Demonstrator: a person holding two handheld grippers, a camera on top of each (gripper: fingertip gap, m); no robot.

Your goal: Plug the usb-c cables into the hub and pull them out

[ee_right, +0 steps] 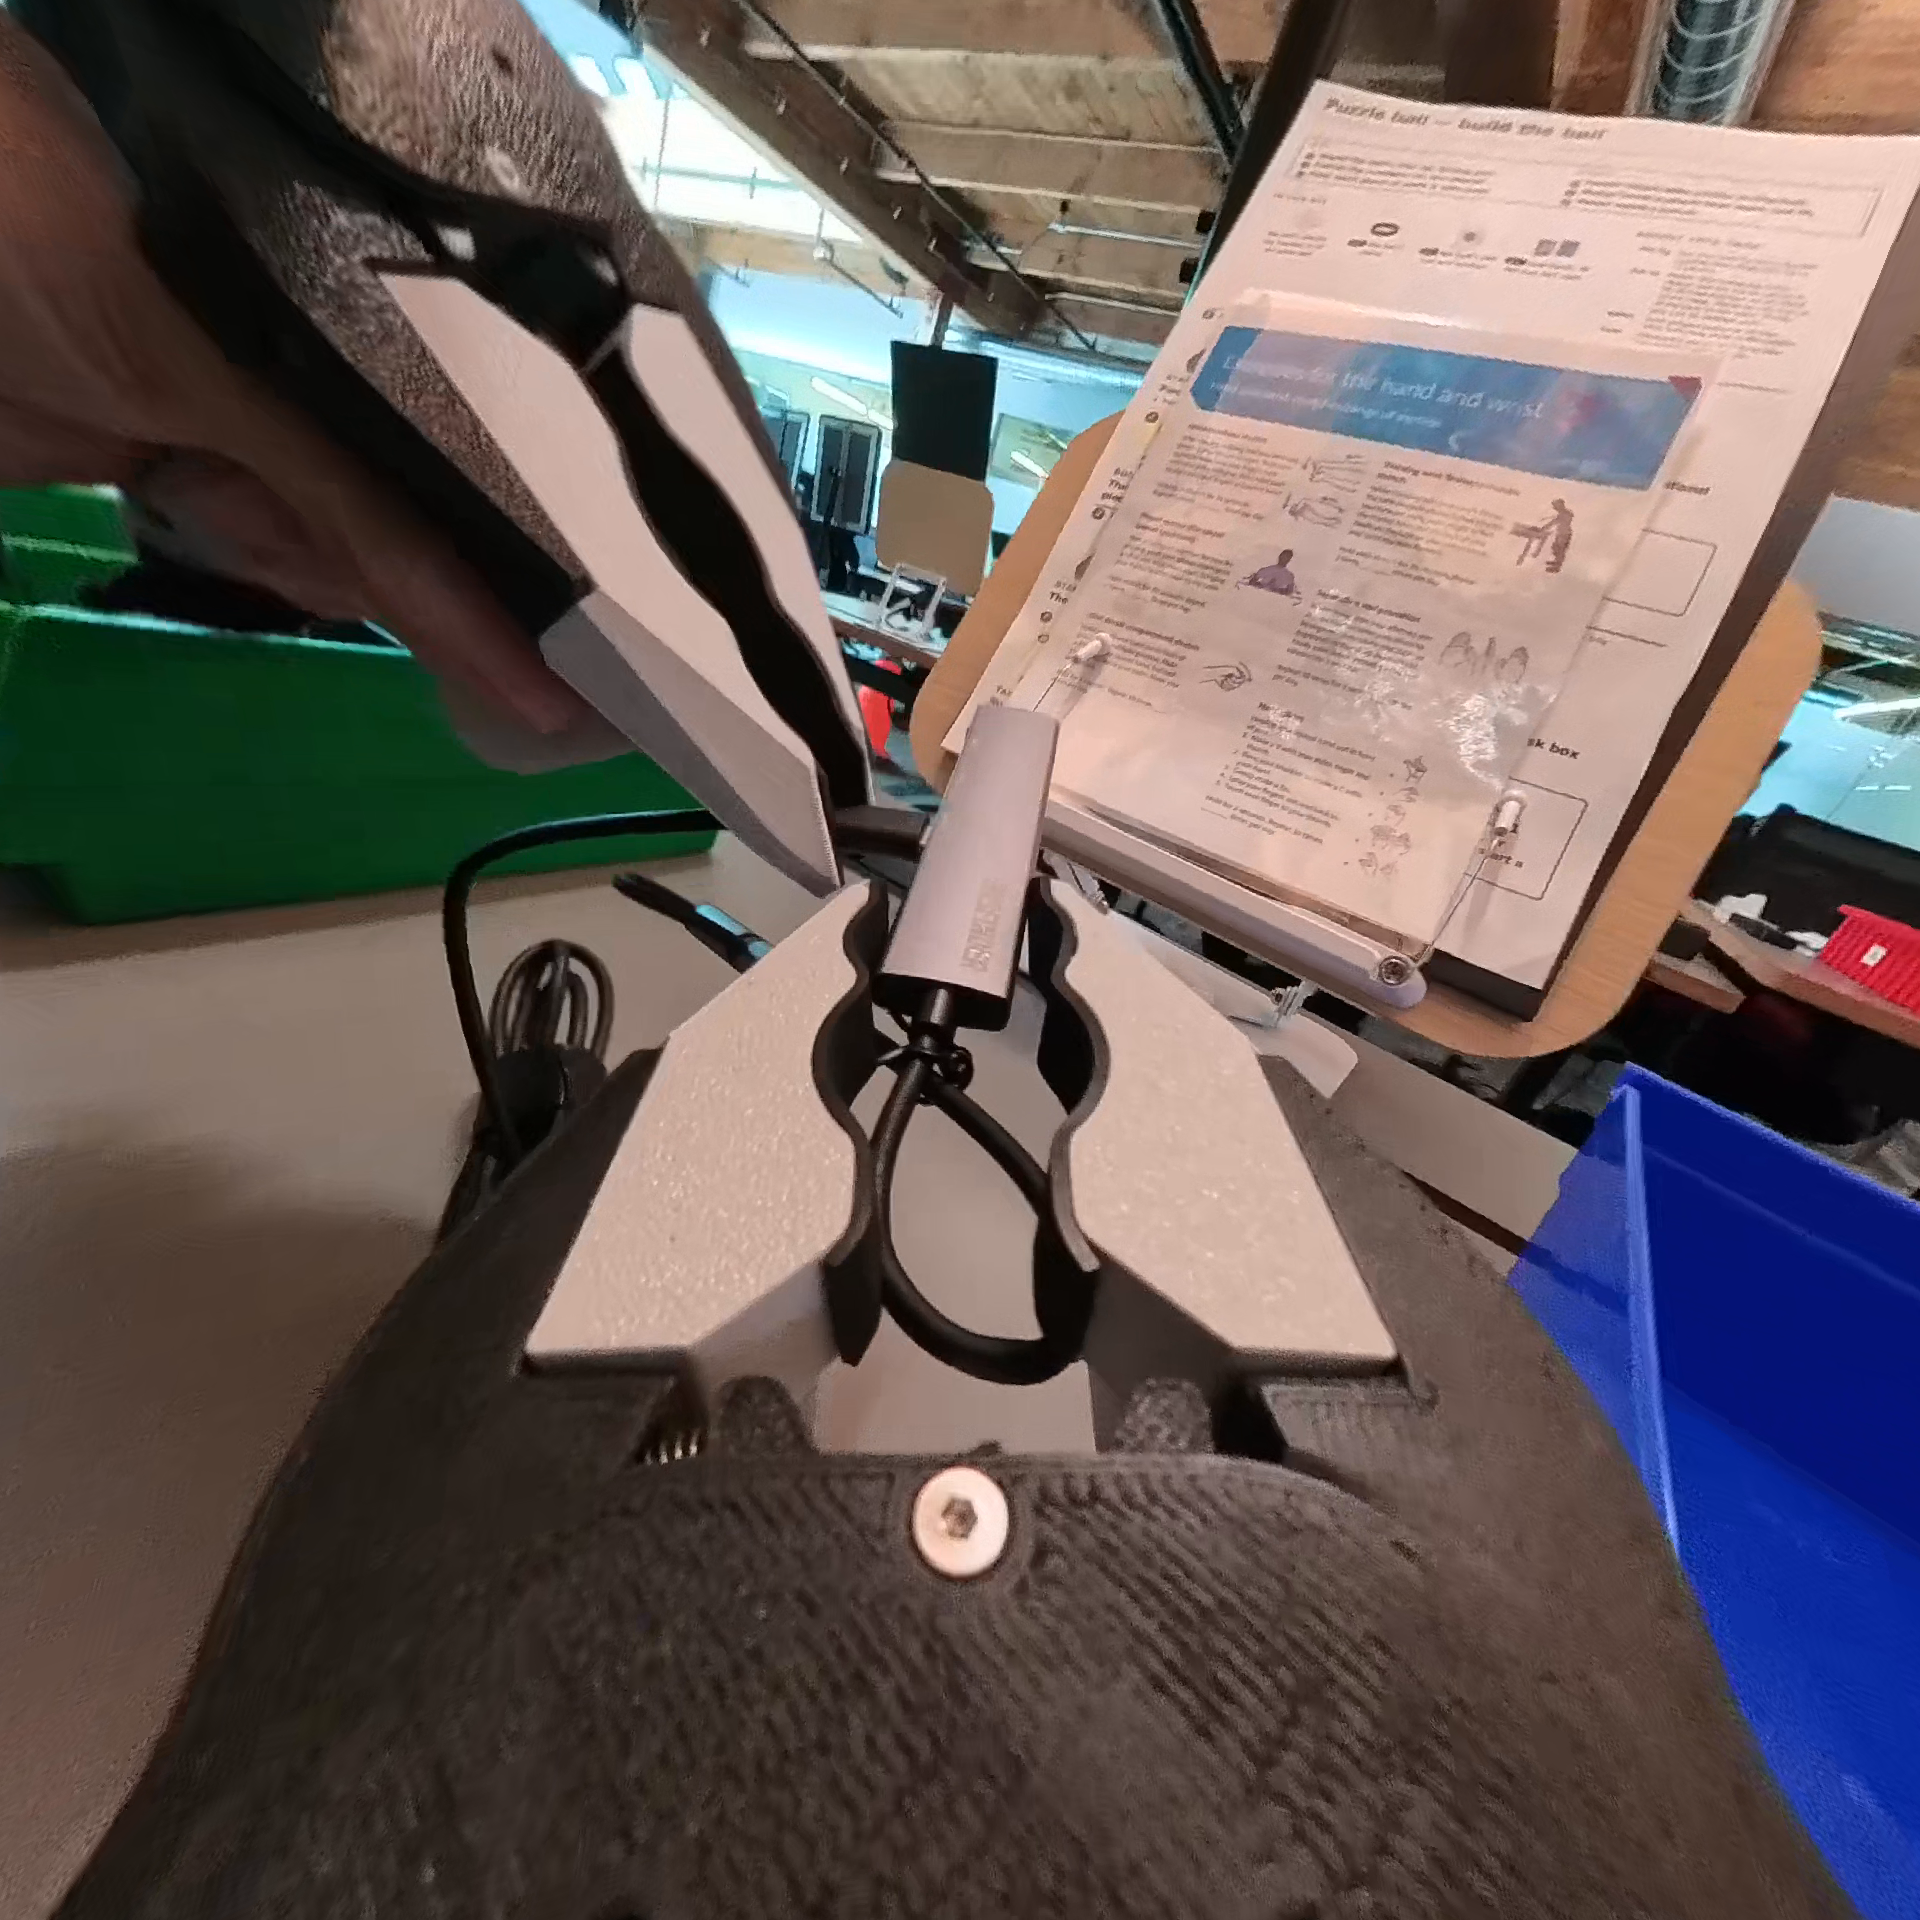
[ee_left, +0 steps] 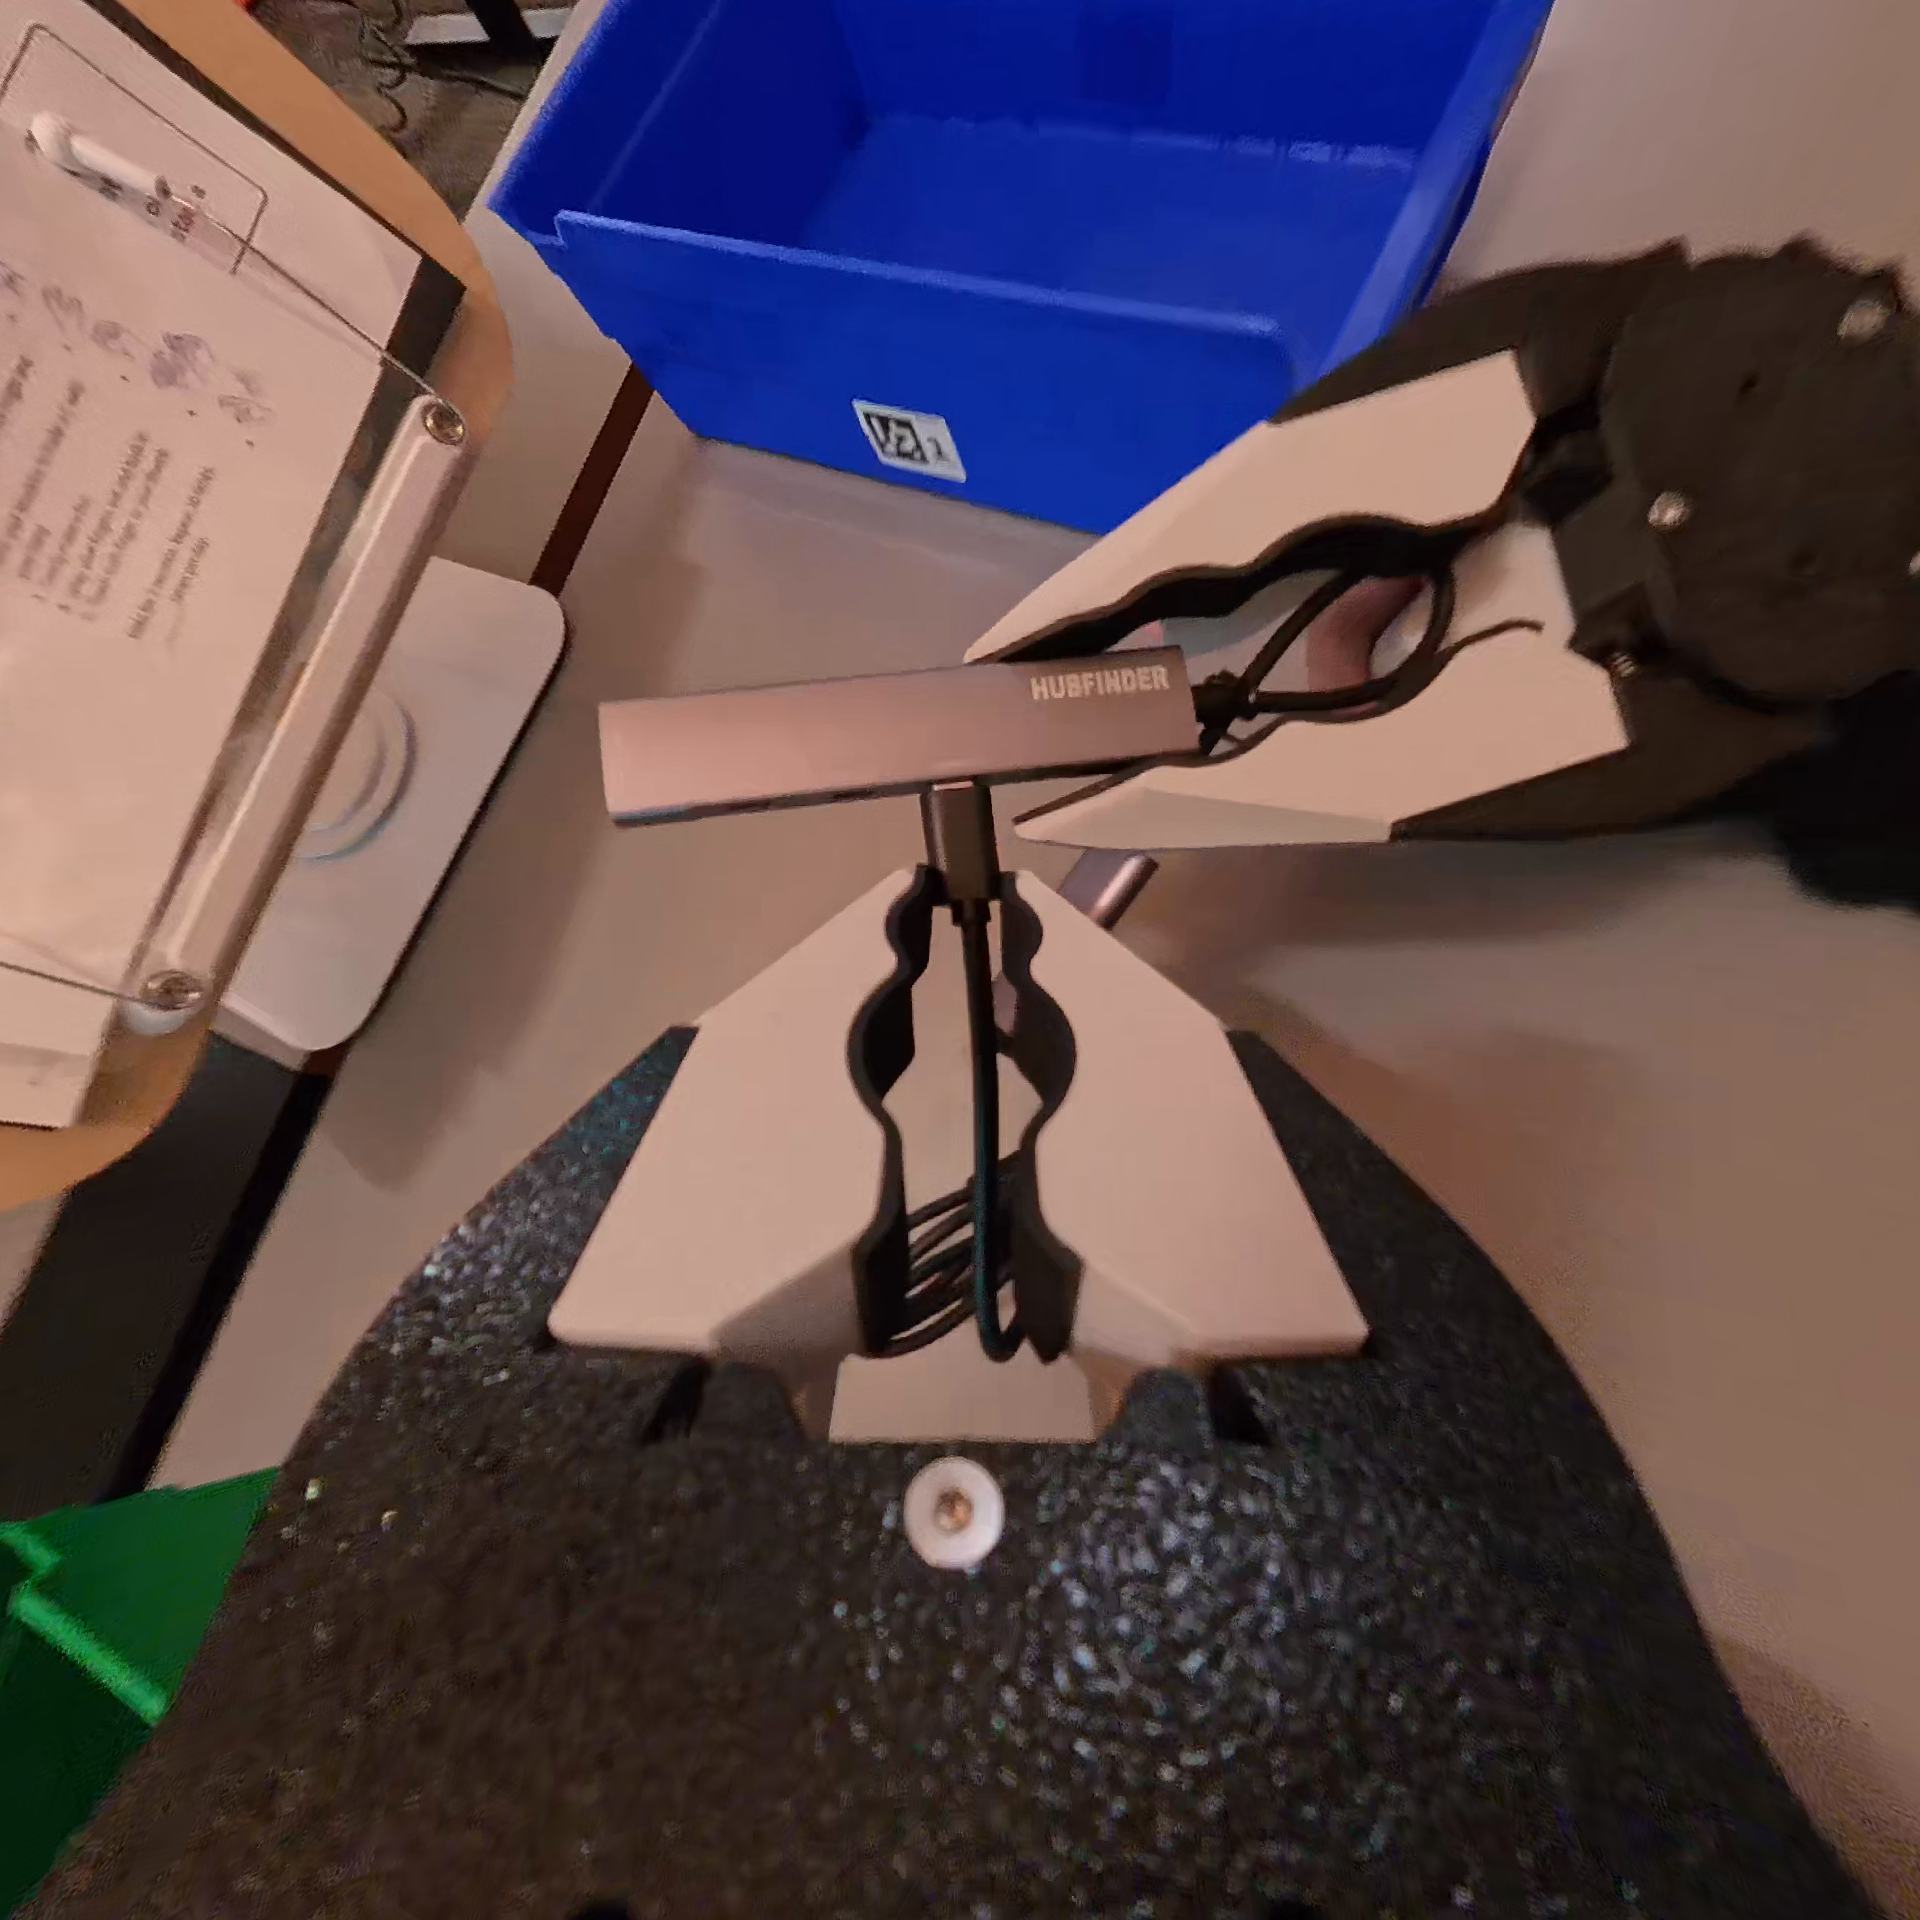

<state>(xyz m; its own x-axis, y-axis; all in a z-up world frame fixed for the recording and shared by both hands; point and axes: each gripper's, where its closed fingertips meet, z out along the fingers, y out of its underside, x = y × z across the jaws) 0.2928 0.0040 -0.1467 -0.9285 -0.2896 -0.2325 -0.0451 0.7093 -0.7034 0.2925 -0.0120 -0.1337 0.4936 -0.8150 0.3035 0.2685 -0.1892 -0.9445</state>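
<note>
A grey hub (ee_left: 831, 732) is held in the air above the table. My right gripper (ee_left: 1049, 732) comes in from the right and is shut on the hub's right end, where its own black cord leaves. In the right wrist view the hub (ee_right: 966, 883) stands between my right gripper's (ee_right: 956, 925) fingertips. My left gripper (ee_left: 961, 883) is shut on a usb-c cable's plug (ee_left: 956, 831), which sits in a port on the hub's near side. The black cable (ee_left: 982, 1091) runs back between the fingers. The left gripper (ee_right: 831, 831) shows at the upper left in the right wrist view.
A blue bin (ee_left: 987, 239) stands behind the hub. A document stand with printed sheets (ee_left: 187, 468) is at the left, also in the right wrist view (ee_right: 1403, 582). A green bin (ee_right: 260, 748) is at the left. A coiled black cable (ee_right: 540, 1029) lies on the table. The grippers are tip to tip, or close to it.
</note>
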